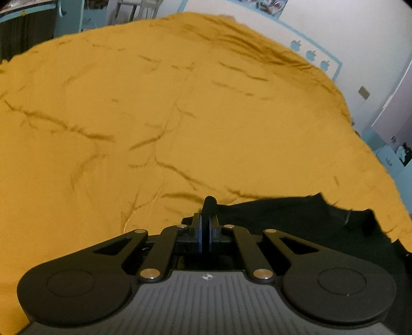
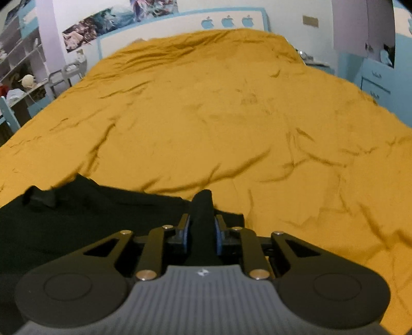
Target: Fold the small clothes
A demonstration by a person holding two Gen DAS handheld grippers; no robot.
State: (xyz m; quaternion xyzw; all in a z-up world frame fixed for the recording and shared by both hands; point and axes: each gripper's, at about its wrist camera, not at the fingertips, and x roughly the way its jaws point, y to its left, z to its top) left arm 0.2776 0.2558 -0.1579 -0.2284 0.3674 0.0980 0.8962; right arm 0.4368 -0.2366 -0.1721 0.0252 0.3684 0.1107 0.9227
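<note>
A black garment point(image 1: 296, 224) lies at the near edge of a bed covered by a mustard-yellow sheet point(image 1: 180, 116). My left gripper point(image 1: 206, 226) is shut on a pinch of its black cloth; the garment spreads to the right of it. In the right wrist view the same black garment point(image 2: 77, 219) spreads to the left. My right gripper point(image 2: 203, 229) is shut on a thicker fold of it that sticks up between the fingers. The sheet point(image 2: 219, 116) fills the view beyond. How the garment hangs below the grippers is hidden.
A white headboard with blue apple shapes point(image 2: 228, 22) stands at the far end of the bed. Shelves and a cluttered desk point(image 2: 23, 85) are on the left, blue drawers point(image 2: 376, 82) on the right. The sheet is wrinkled.
</note>
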